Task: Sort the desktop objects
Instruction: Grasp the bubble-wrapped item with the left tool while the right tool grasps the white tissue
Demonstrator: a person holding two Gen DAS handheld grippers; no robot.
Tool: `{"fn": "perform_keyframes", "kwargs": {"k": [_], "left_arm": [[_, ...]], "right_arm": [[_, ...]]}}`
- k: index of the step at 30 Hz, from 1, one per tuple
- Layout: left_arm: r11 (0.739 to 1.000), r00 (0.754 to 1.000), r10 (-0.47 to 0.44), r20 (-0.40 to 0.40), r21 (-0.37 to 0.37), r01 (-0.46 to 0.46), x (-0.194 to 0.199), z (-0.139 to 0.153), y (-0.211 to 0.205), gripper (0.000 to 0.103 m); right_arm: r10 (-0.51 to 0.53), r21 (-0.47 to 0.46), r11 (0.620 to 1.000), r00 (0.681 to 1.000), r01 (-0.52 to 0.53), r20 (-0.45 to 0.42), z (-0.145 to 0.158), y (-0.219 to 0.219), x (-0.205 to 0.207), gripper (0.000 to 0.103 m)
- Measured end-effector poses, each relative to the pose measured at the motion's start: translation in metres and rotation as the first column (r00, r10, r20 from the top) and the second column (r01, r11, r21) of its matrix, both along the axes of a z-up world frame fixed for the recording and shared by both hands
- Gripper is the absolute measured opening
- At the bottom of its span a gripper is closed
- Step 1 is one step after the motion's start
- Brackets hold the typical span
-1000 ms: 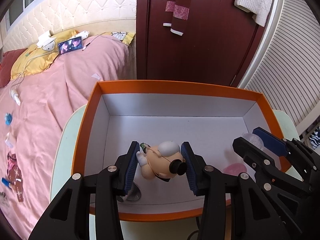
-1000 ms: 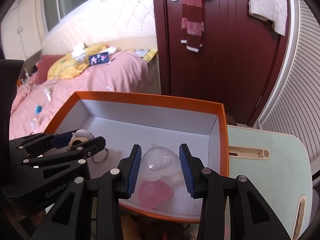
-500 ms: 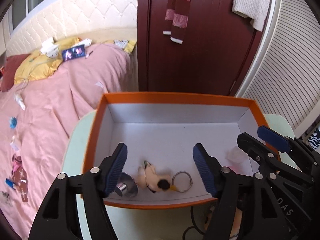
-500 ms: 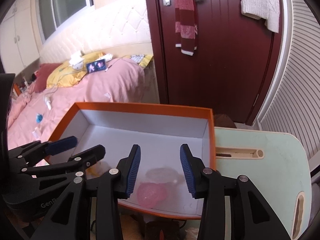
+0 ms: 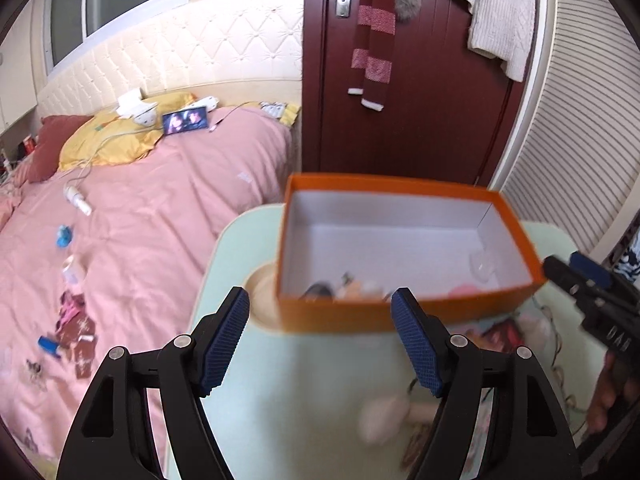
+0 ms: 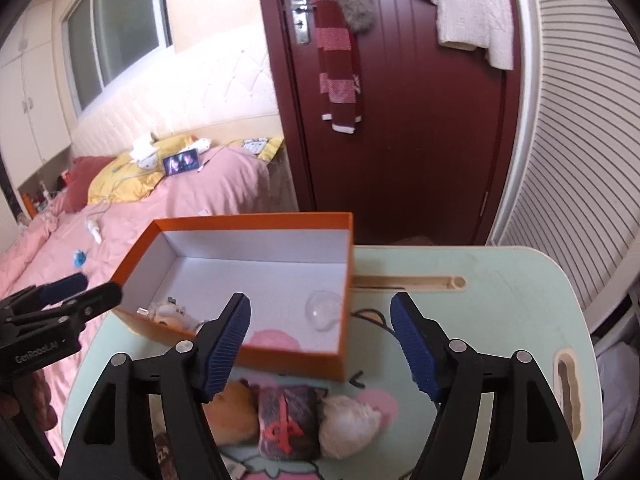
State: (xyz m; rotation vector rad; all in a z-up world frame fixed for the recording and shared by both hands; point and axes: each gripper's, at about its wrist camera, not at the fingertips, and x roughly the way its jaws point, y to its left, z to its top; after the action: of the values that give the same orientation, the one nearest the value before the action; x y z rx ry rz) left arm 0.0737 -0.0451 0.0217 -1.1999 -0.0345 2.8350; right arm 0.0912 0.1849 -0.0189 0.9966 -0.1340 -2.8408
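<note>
An orange box [image 6: 256, 354] with a white interior is shown standing on a pale green desk [image 6: 500, 312], beside a pink bed [image 5: 132, 240]. The left gripper [image 5: 320, 336] is held above the desk in front of the box, its blue-padded fingers [image 5: 226, 336] spread wide with nothing between them. The right gripper [image 6: 320, 340] is likewise held with its fingers [image 6: 414, 354] spread apart and empty, over the near wall of the box. Inside the box, a small figurine [image 6: 170, 312] is seen lying at the near left corner, and a clear plastic dome [image 6: 322, 310] near the right wall, with a pink piece [image 6: 272, 338] just in front of it. On the desk before the box, an orange-brown plush [image 6: 234, 414], a dark pouch [image 6: 288, 420] and a cream pompom [image 6: 350, 424] are laid side by side, touching.
</note>
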Motion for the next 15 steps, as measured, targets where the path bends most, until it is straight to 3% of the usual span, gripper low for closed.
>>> {"fn": "perform_keyframes", "kwargs": {"k": [6,15], "left_arm": [[0.999,0.997,-0.026,0.073,-0.022,0.027,0.036,-0.029,-0.007,0.074],[0.986,0.985,-0.159,0.063,-0.043,0.162,0.042,-0.038,0.025,0.074]], "right_arm": [[-0.035,0.021,0.999,0.998,0.034,0.058,-0.023,0.016,0.032,0.076],[-0.049,-0.020,0.998,0.985,0.053,0.167,-0.056,0.032,0.059,0.077]]}}
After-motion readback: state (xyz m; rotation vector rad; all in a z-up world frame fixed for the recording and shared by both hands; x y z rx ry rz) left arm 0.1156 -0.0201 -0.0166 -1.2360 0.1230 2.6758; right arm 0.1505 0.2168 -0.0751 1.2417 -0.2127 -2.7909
